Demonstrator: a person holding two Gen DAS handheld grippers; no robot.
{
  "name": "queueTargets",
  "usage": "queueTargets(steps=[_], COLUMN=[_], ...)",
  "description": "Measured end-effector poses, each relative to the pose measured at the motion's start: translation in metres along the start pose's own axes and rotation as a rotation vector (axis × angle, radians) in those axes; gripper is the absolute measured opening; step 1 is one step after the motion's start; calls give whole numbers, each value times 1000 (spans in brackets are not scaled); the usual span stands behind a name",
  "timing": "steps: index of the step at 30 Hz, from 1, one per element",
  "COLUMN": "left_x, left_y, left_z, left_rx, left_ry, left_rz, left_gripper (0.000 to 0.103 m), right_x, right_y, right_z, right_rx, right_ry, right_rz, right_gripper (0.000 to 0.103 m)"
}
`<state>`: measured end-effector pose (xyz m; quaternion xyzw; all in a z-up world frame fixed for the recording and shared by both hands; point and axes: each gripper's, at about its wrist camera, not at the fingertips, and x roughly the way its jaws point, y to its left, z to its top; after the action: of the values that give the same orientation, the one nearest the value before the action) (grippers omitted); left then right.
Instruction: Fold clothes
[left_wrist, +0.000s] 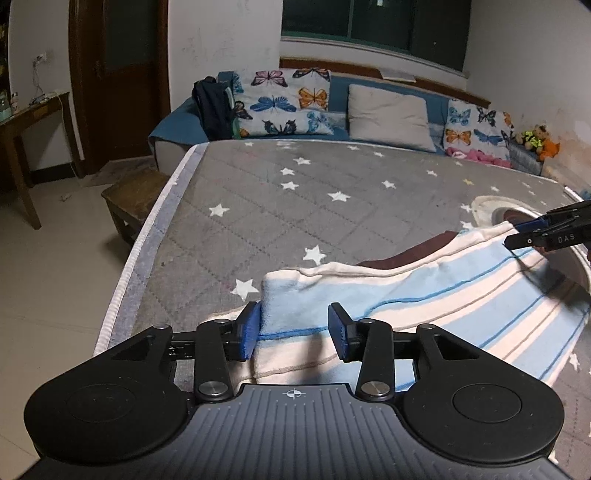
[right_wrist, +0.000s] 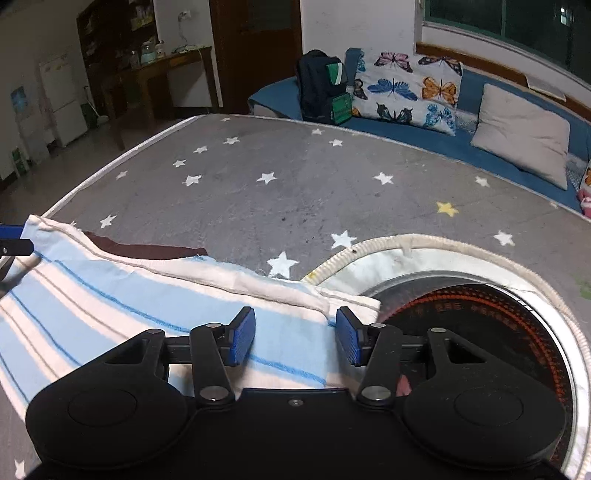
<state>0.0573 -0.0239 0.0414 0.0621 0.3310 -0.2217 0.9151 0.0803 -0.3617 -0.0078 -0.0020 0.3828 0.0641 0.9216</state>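
A striped garment (left_wrist: 424, 295) in pale blue, cream and thin blue lines lies folded on the grey star-print mattress (left_wrist: 277, 206), with a dark brown edge showing along its far side. My left gripper (left_wrist: 295, 330) stands open over the garment's left corner, its blue pads (left_wrist: 247, 332) either side of the cloth. In the right wrist view the same garment (right_wrist: 129, 306) spreads to the left, and my right gripper (right_wrist: 295, 336) is open above its right end. The right gripper (left_wrist: 546, 230) also shows at the far right of the left wrist view.
A round dark disc with a white rim (right_wrist: 480, 317) lies on the mattress by the garment's right end. Butterfly pillows (left_wrist: 284, 103), a beige pillow (left_wrist: 388, 114) and a dark backpack (right_wrist: 321, 88) sit on the blue sofa behind. A wooden stool (left_wrist: 133, 199) stands at the mattress's left.
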Motion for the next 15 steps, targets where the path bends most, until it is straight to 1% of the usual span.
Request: queueTargets(steps=[1, 2, 3, 6, 8, 10, 14, 15], left_x=[2, 2, 3, -10, -29, -48, -84, -94], left_y=[0, -2, -4, -8, -11, -14, -20, -25], left_z=[0, 1, 2, 3, 2, -1, -5, -8], left_rx=[2, -1, -6, -6, 8, 24, 53, 63], left_ry=[2, 4, 6, -29, -63, -98, -158, -171], left_rz=[4, -2, -11, -43, -80, -119, -193, -225], left_gripper=[23, 10, 10, 6, 6, 6, 6, 6], right_x=[0, -2, -6, -25, -43, -61, -94, -102], right_y=[1, 2, 4, 6, 7, 13, 32, 36], right_z=[0, 0, -1, -2, -3, -7, -26, -31], right_rx=[2, 3, 3, 9, 19, 4, -63, -80], right_ry=[-2, -9, -18, -60, -93, -116, -104, -101], right_rz=[4, 7, 13, 45, 77, 102, 145, 156], right_gripper=[28, 24, 18, 11, 10, 9, 9, 9])
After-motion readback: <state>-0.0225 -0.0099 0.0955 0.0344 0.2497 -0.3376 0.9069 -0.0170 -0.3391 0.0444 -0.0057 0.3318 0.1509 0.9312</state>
